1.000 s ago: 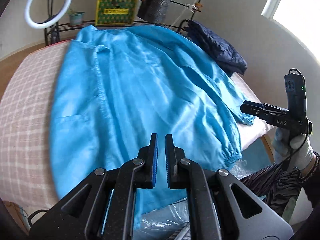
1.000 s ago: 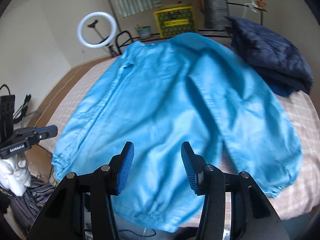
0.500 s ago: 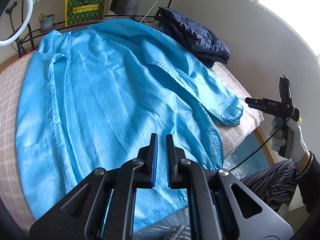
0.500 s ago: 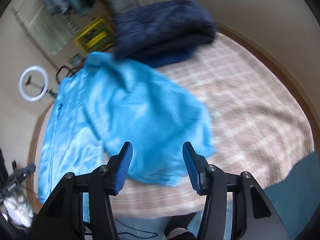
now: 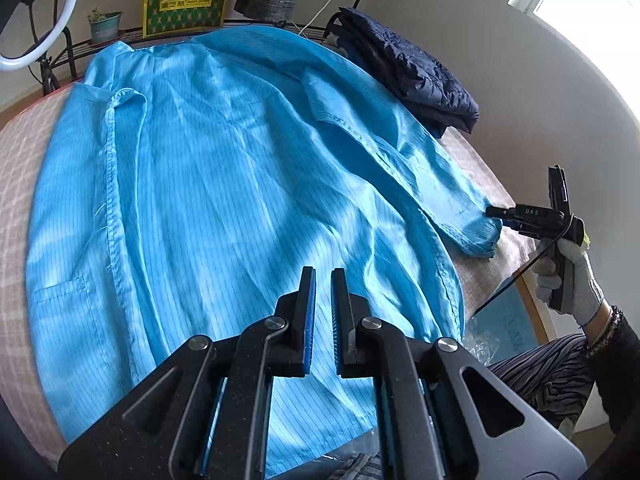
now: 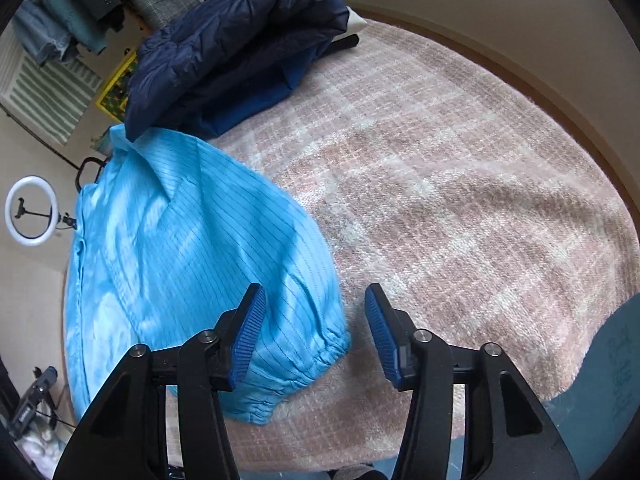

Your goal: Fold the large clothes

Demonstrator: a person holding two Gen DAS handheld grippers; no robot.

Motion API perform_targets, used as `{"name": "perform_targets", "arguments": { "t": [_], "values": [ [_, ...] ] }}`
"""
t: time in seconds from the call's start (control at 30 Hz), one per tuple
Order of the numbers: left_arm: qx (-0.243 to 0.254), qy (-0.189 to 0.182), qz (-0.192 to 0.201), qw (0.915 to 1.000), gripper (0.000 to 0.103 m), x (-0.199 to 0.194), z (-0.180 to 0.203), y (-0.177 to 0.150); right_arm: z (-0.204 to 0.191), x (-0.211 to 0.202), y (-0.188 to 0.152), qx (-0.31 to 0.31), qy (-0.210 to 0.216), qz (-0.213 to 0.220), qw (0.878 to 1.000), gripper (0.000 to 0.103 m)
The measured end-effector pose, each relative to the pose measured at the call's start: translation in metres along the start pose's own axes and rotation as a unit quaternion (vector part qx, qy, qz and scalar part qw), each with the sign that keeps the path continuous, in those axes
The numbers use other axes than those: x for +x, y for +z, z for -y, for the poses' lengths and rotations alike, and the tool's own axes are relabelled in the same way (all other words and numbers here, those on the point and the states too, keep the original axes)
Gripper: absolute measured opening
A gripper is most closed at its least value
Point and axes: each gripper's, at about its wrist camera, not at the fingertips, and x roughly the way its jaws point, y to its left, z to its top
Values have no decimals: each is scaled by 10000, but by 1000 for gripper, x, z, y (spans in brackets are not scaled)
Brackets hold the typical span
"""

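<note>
Jaws of left gripper [image 5: 323, 276] clenched empty; right gripper [image 6: 314, 312] jaws parted, closing, angled down astride sleeve cuff [image 6: 304, 360].

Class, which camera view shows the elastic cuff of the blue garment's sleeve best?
The right wrist view: the gathered cuff lies close between the right gripper's fingers. The left wrist view shows it small and distant by that gripper.

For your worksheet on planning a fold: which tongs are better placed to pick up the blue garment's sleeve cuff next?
Right. The right tongs sit open directly at the elastic sleeve cuff of the blue garment. The left tongs are shut over its body, away from that cuff.
</note>
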Motion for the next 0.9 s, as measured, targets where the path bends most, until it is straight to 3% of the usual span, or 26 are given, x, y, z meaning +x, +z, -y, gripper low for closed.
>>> {"name": "perform_targets", "arguments": {
  "t": [0.03,0.23,0.4,0.6,0.77,0.9],
  "values": [
    [-14,14,14,10000,5,-1,-1,0,-3,0,0,-22,69,-36,10000,5],
    [-90,31,96,9999,5,-9,-7,-1,-37,-26,-4,-413,192,433,9980,2],
    [-295,-19,172,9994,5,-17,-16,-1,-97,-59,-15,-1285,375,950,9864,2],
    [-624,2,328,9975,5,-30,-36,-1,-180,-73,-51,-2592,935,995,9561,1],
    [-1043,23,437,9936,5,-39,-57,-3,-239,-56,-99,-3571,1323,440,9236,1],
    [-1275,23,505,9906,5,-45,-69,-4,-278,-38,-135,-4286,1502,38,8909,1]
  ]
}}
